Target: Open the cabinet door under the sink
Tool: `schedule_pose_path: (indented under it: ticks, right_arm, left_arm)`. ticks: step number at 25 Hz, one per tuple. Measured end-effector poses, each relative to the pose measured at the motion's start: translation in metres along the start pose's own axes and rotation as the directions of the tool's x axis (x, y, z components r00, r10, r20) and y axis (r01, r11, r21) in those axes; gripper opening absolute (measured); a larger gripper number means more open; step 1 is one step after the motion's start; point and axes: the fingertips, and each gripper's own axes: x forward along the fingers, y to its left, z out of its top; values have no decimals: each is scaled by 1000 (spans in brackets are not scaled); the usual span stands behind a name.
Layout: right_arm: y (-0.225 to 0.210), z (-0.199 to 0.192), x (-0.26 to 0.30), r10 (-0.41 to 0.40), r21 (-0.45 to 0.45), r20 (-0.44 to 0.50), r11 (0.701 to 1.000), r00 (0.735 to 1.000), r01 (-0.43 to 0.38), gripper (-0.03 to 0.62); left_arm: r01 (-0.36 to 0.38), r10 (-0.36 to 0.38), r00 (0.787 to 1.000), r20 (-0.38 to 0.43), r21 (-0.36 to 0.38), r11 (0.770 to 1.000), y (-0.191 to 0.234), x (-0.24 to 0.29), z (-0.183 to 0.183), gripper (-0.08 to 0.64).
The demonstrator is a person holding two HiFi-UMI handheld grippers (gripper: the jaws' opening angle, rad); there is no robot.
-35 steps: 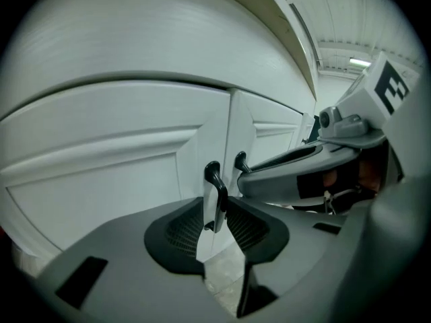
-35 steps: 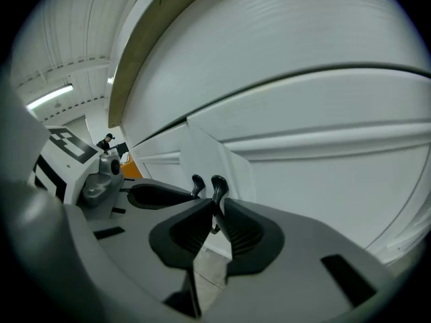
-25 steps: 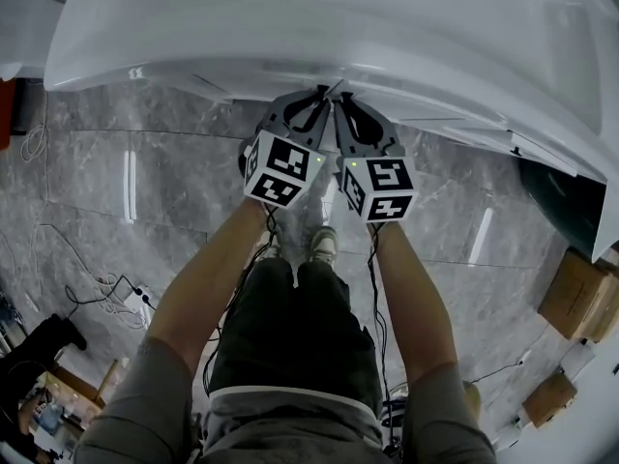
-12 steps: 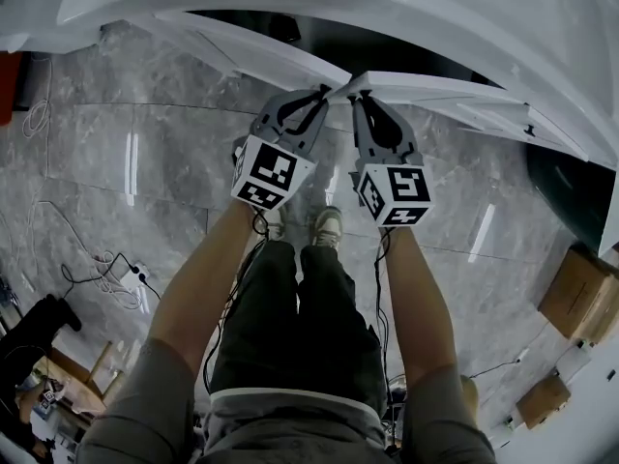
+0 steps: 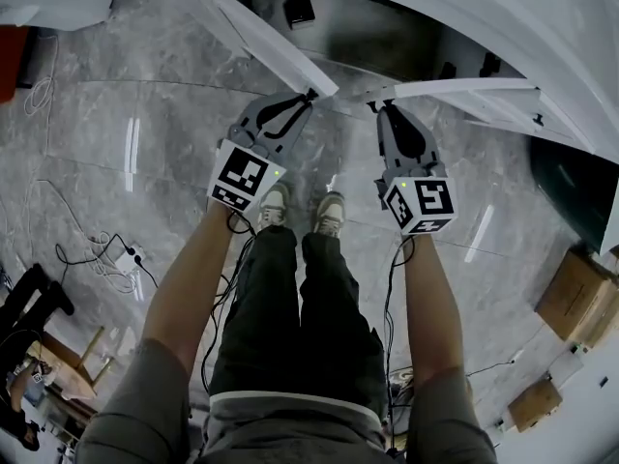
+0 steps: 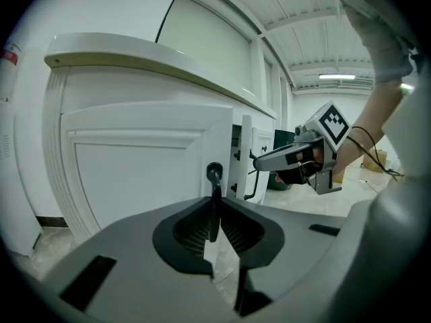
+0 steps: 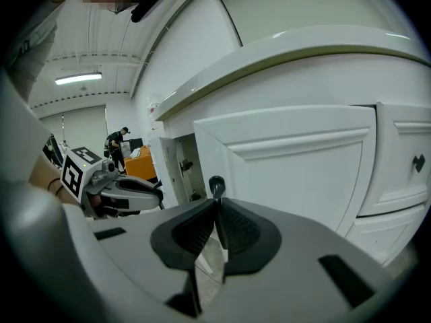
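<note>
Your left tool (image 6: 214,210) has its jaws drawn in almost fully, the pads pinching the slim dark left handle (image 6: 214,175), whose rounded top stands just above them. Your right tool (image 7: 217,210) is the same: its jaws are nearly together and clamped on the right handle (image 7: 216,184). Each handle sits at the free edge of a white panelled door. The left door (image 5: 256,32) is swung well out toward you and angles away to your left. The right door (image 5: 464,90) is swung out too and angles off to your right. The two free edges are apart, and your tools are near each other at the gap. Between and behind the doors the cabinet (image 5: 387,42) shows a dark interior with a few small dark fittings, too small to tell apart. The white sink (image 5: 551,37) overhangs the cabinet from above. Below your arms lies the grey marbled floor (image 5: 126,124) with your shoes (image 5: 329,213) on it. Cables (image 5: 106,259) trail at your left, and cardboard boxes (image 5: 575,298) stand at your right.
</note>
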Motion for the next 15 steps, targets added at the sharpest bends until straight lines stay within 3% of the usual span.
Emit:
schedule_pose_path:
  ticks: [15]
  right_arm:
    - [-10,-35,-80,-69,-26,-14,997,998,68,49]
  left_arm:
    - [-133,130,991,-37,-94,987,11,-80,-35,51]
